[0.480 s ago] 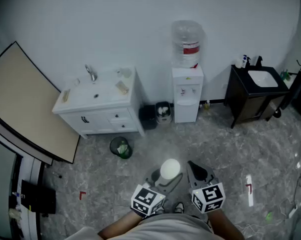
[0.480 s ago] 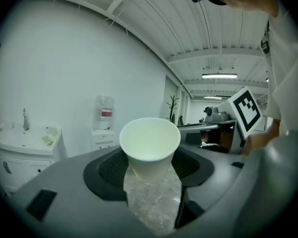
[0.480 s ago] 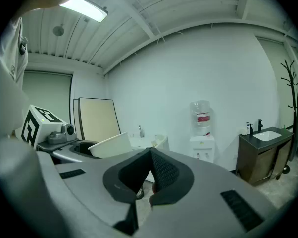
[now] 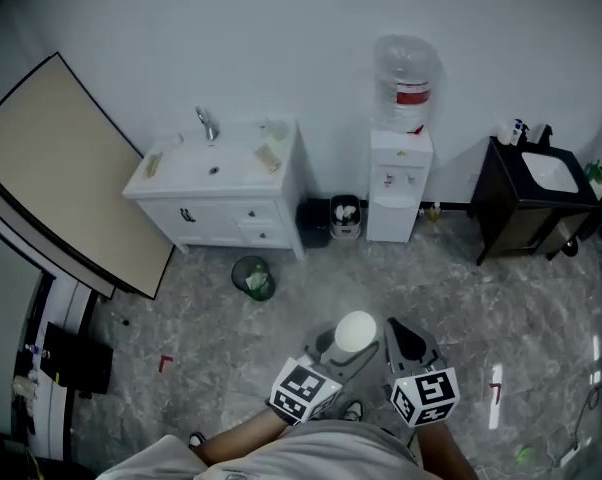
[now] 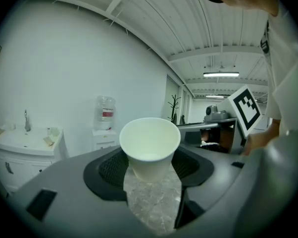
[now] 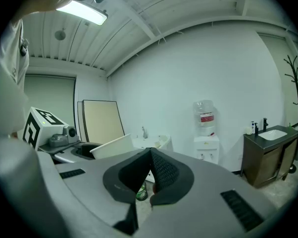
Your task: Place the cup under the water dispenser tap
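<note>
Left claw (image 5: 150, 170) pinches the upright white cup (image 5: 150, 138) between its pads; right claw (image 6: 149, 157) pressed together

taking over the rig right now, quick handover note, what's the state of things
Left gripper: shut on the white paper cup, held upright; it looks empty.
Right gripper: shut, nothing between its jaws.
Water dispenser: against the far wall, between the white sink cabinet and the black cabinet, well across the floor from the cup.
Done: cup is picked up.
Left: carry the cup over to the dispenser, set it under the tap, release.
</note>
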Demonstrator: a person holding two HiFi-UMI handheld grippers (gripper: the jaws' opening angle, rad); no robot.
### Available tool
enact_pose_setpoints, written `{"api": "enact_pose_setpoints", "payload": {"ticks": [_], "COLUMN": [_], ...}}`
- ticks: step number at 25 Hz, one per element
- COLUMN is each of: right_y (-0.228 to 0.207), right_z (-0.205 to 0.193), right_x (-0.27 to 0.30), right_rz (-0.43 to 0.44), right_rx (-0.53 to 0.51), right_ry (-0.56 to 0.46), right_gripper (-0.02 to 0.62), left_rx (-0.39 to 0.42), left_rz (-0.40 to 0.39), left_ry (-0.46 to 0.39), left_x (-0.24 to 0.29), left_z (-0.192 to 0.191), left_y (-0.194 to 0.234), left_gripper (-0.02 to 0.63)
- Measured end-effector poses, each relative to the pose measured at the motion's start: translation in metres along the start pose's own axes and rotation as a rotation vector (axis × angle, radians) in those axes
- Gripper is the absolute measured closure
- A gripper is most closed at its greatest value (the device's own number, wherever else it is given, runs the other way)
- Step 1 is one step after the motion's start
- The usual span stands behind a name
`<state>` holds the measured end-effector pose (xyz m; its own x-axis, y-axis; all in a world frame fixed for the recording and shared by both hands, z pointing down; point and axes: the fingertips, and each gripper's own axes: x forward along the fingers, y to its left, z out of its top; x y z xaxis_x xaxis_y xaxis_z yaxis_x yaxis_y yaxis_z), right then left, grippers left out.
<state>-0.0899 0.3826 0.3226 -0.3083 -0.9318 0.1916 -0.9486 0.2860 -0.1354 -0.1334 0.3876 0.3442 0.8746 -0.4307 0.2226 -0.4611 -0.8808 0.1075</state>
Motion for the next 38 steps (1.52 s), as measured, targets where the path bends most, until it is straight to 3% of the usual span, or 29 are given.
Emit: {"api": "enact_pose_setpoints", "payload": {"ticks": [5,11,27,32,38], "right_y": [-0.016,0.011,-0.020,-0.029,-0.044], "right_z": [0.008,0.011,0.009,0.006,0.013], "right_x": [-0.009,0.007,0.005,0.026,0.081], "right_rz": [-0.005,0.072,0.047,0.021,-0.027], "right_rx": [0.032,0.015,0.043,0.056,0.063], "right_ry": [-0.046,-0.034,-0.041,-0.025,-0.026], "right_gripper": [0.581,0.581,0.581,0.581,0.581], "left_rx": [0.014,-0.004,-0.003,-0.014,-0.012], "left_rz": [-0.030,0.037,0.023,0.003,-0.033], "left_ry": [0.011,-0.002,0.017,0.021,0.020], "left_x": [0.019,-0.007,0.022,0.034,0.061], "left_z": [0.006,0.008,0.008,0.006,0.010], "left_y": [-0.007,0.009,0.008,0.026,0.082], "left_gripper": [0.330,0.331,0.330,0.330,0.331]}}
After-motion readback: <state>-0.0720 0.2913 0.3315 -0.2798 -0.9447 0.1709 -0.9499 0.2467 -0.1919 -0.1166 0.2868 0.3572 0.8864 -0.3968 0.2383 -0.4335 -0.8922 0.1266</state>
